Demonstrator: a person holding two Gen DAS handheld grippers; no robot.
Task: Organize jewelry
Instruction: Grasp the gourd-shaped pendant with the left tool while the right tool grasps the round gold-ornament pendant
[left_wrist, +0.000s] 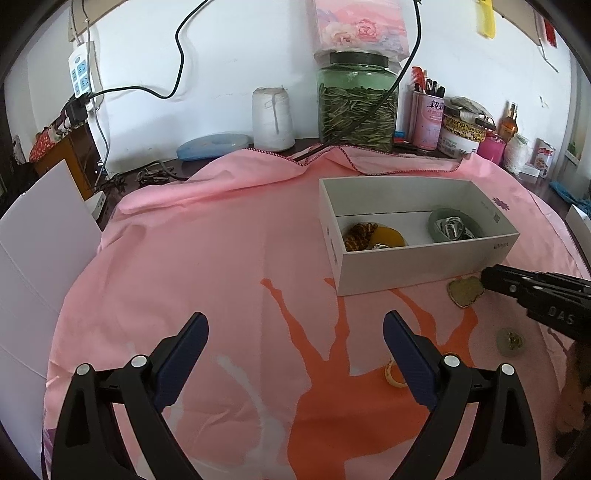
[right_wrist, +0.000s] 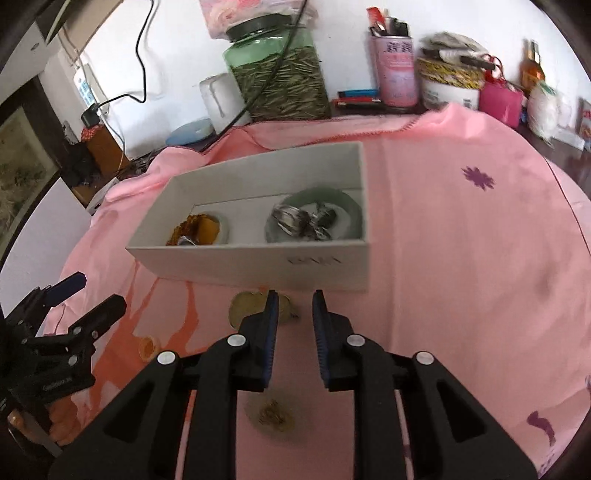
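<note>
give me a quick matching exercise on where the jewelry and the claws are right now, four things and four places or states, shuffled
Things:
1. green bangle
2. amber beads
3. flat pale pendant
4. left claw

Places or states:
a. on the pink cloth, just in front of the white box
b. wide open over the cloth, nothing in it
c. right end of the box, silver pieces inside its ring
d. left end of the box

Pairs: 1-c, 2-d, 3-a, 4-b

Left gripper fingers spread wide; right gripper fingers closed, empty.
</note>
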